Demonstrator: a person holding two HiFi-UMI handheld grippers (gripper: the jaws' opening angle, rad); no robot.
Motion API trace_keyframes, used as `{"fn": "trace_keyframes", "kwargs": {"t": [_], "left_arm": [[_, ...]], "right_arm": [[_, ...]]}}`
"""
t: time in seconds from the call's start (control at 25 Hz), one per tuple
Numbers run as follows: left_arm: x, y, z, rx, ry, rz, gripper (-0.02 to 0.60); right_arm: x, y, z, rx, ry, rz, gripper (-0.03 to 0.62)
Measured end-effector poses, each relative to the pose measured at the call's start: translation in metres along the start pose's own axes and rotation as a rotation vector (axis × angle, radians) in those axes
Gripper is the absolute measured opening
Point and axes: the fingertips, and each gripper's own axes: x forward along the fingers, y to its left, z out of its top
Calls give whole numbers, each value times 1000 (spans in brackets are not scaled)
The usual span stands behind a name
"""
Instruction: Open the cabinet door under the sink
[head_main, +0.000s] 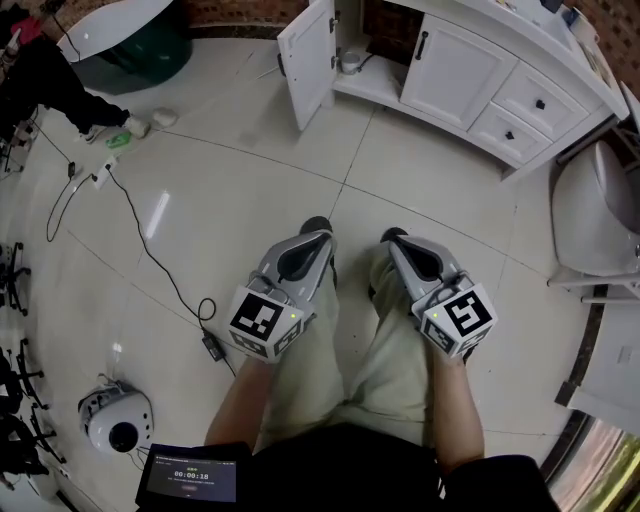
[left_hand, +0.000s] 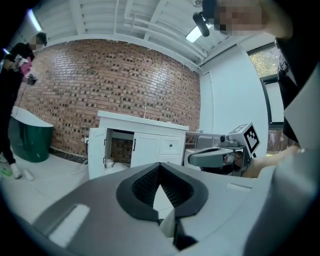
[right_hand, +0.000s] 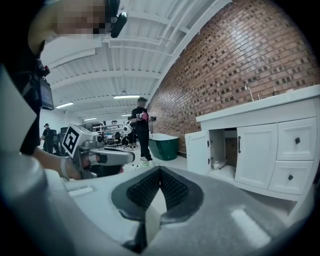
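The cabinet door stood wide open at the left end of the white vanity cabinet, swung out on its hinges over the tiled floor. It was a plain white panel door with a recessed centre. Behind it the compartment was dark, with a small pale container on its bottom shelf. Just right of that opening the vanity cabinet's second door was closed and bore a dark bar handle. Right again were two drawers with dark knobs.

Both grippers were held well back from the vanity cabinet, side by side above the person's legs and pointing towards it. The left gripper had its ribbed black fingers pressed together on nothing. The right gripper also had its fingers closed and empty.

The cube on each gripper carried black-and-white square markers. A tablet at the person's chest, farthest from the vanity cabinet, showed a timer that seemed to read 00:00:18. No brand could be read on the vanity cabinet.
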Motion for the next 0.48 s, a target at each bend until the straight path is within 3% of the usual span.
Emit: {"fn": "trace_keyframes", "kwargs": {"t": [0.48], "left_arm": [[-2,4,0,1,2,11,17]], "right_arm": [[3,1,-4,-22,17,7,-9]]}}
